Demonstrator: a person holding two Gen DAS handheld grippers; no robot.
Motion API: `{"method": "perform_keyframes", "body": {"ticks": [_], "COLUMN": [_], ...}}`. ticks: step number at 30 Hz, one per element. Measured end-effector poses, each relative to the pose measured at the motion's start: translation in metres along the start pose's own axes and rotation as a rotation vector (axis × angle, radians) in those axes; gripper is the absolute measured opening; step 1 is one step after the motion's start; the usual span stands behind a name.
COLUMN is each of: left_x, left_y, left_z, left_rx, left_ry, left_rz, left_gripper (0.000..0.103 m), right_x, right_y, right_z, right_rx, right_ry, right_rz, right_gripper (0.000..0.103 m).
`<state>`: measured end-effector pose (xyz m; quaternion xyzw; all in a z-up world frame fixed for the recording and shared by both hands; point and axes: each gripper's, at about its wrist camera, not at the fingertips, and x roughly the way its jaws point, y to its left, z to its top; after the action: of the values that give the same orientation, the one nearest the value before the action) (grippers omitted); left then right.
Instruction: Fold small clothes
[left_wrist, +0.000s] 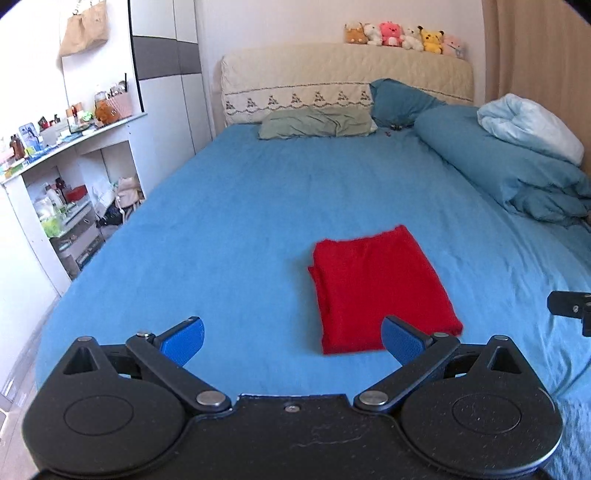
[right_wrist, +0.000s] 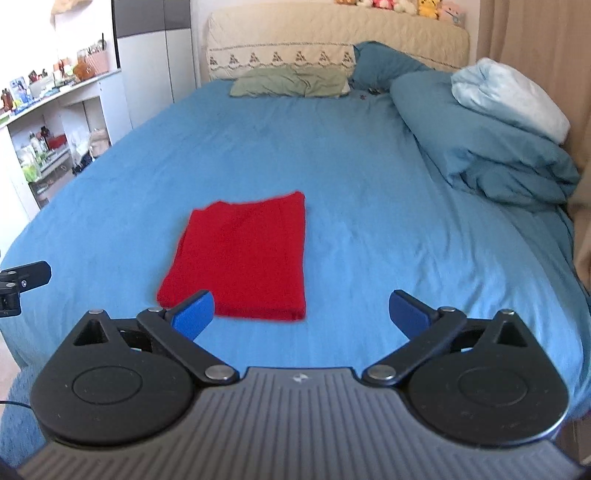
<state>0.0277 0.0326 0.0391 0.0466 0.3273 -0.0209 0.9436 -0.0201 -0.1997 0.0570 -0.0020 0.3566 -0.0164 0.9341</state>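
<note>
A red garment (left_wrist: 380, 288) lies folded into a flat rectangle on the blue bed sheet (left_wrist: 229, 206). It also shows in the right wrist view (right_wrist: 243, 258). My left gripper (left_wrist: 293, 338) is open and empty, held above the sheet just in front and to the left of the garment. My right gripper (right_wrist: 301, 314) is open and empty, held near the garment's front right corner. Neither gripper touches the cloth. Part of the right gripper (left_wrist: 570, 308) shows at the right edge of the left wrist view.
A heaped blue duvet (left_wrist: 509, 166) with a pale blanket (left_wrist: 528, 125) lies along the right side. A green pillow (left_wrist: 317, 123) and a headboard (left_wrist: 343, 77) with plush toys (left_wrist: 402, 37) are at the far end. Cluttered white shelves (left_wrist: 70, 177) stand left of the bed.
</note>
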Motion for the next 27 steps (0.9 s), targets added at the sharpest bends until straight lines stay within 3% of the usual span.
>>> {"method": "perform_keyframes", "body": {"ticks": [11, 27], "left_x": [-0.001, -0.009], "left_y": [-0.008, -0.011], "left_z": [-0.030, -0.032], "left_rx": [-0.002, 0.013], "left_ry": [0.066, 0.033], "left_rz": [-0.047, -0.039], "left_gripper": [0.103, 0.103], "right_x": [0.002, 0.003], "right_y": [0.004, 0.002], "right_z": [-0.045, -0.048], "right_rx": [0.043, 0.043], "right_ry": [0.095, 0.107], "right_rz": [-0.027, -0.023], "right_gripper": [0.103, 0.103]}}
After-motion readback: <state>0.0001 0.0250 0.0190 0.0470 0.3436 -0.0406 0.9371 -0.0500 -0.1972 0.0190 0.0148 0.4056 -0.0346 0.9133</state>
